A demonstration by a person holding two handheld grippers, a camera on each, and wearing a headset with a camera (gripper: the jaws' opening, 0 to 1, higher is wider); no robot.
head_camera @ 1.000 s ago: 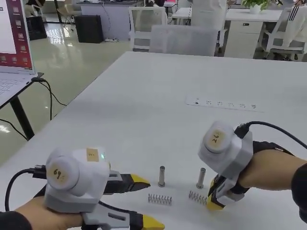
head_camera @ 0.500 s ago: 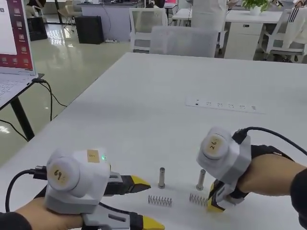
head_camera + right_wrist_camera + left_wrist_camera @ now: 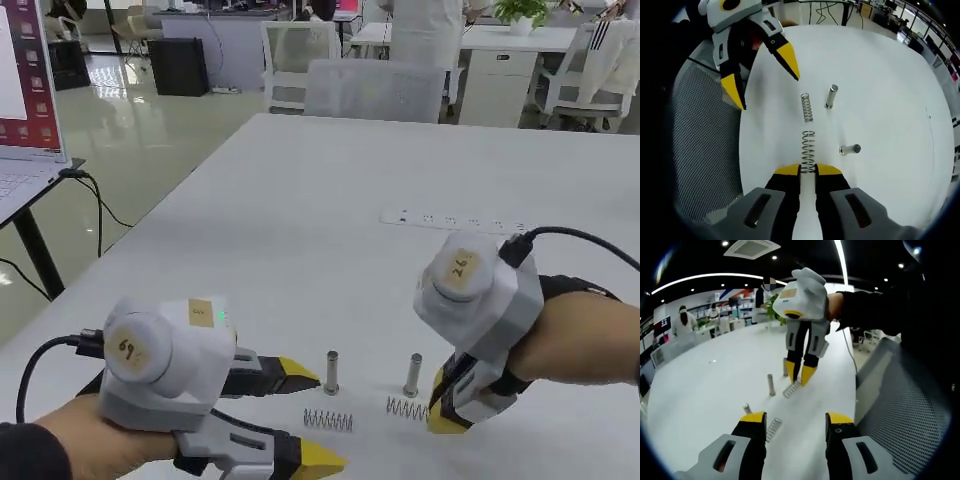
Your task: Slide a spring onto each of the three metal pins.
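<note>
While pinching one end of the held spring (image 3: 808, 145) with the right gripper (image 3: 808, 171), claw set narrow around it, resting the spring flat just in front of the first pin (image 3: 412, 375). Holding the left gripper (image 3: 796, 419) wide open with nothing in it, off to one side of the first pin, past the upright second pin (image 3: 331, 372). Leaving the loose spring (image 3: 329, 421) lying flat beside the held one, farther from the first pin. Probably handling a light, thin, bendy thing, likely wobbling or flicking away if squeezed hard. Better gripping gently near one end, leaving the other end free for going over the first pin's top. Working on a smooth white table (image 3: 300, 230), likely letting small springs slide or roll. Showing a power strip (image 3: 465, 220) well behind the first pin, then chairs (image 3: 375, 90), a laptop (image 3: 20, 100) and a shiny floor (image 3: 170, 130) far off.
</note>
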